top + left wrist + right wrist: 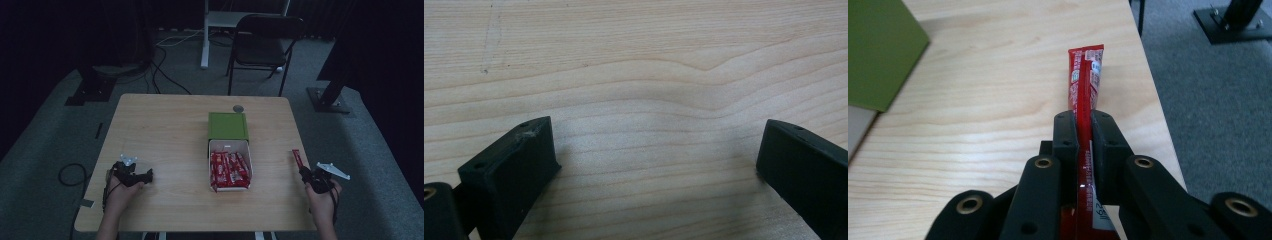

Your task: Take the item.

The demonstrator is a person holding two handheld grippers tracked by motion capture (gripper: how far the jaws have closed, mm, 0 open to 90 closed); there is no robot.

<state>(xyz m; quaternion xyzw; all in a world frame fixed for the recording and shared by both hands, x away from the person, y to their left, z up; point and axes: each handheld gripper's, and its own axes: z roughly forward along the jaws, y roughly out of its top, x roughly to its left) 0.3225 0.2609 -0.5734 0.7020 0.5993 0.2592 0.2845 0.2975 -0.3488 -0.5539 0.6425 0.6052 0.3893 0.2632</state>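
Red bar (1084,85) clamped, table edge (1153,110) beside

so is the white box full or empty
Nearly full: red snack bars fill the white box side by side, with a bare white strip at its far end.

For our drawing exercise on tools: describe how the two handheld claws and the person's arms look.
Both claws, the left claw and the right claw, are black with blocky jaws. The linkage arms of the right claw carry brass-ringed holes. Each is topped by a grey three-cornered plate, and a black cable trails from the left one. The forearms are bare, without sleeves.
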